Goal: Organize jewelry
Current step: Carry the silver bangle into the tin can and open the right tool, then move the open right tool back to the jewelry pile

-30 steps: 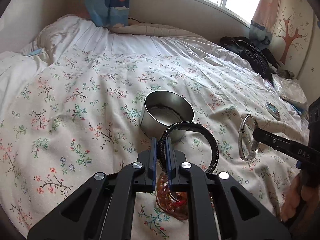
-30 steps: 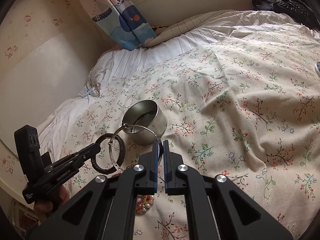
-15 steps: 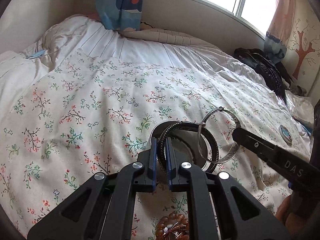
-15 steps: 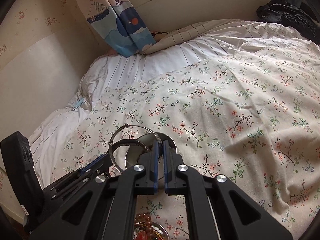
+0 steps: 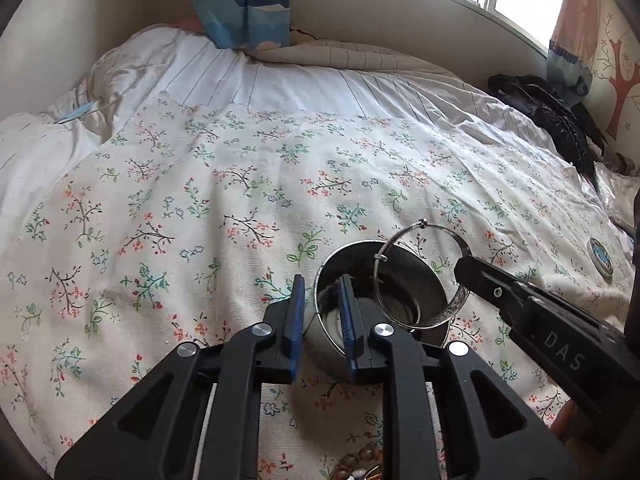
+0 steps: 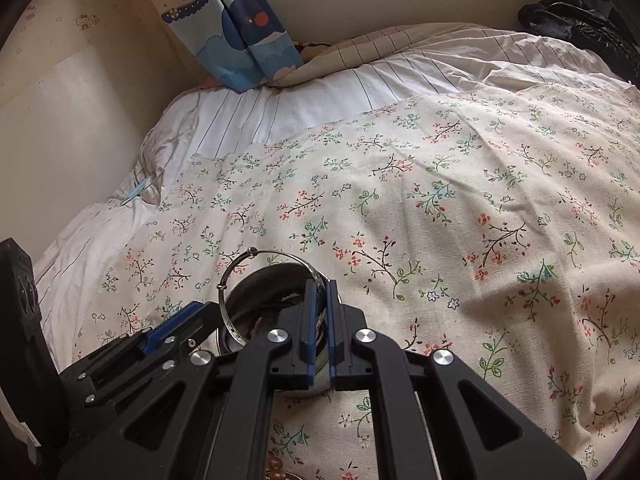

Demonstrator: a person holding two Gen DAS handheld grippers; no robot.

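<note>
A steel cup stands on the flowered bedspread. My left gripper hovers at the cup's near left rim; its jaws are opening and nothing is between them. A dark braided bracelet lies inside the cup. My right gripper is shut on a silver bangle, which it holds tilted over the cup's mouth. In the left wrist view, that bangle hangs from the right gripper's tip. The left gripper shows at the lower left of the right wrist view.
Brown beaded bracelets lie on the bedspread just below the grippers. A small round tin sits at the right. A black bag lies by the window wall. Striped bedding and a curtain lie beyond.
Both grippers moved forward over the cup. The left gripper's jaws parted and the black braided bracelet left them. The silver bangle now hangs above the cup's mouth.
</note>
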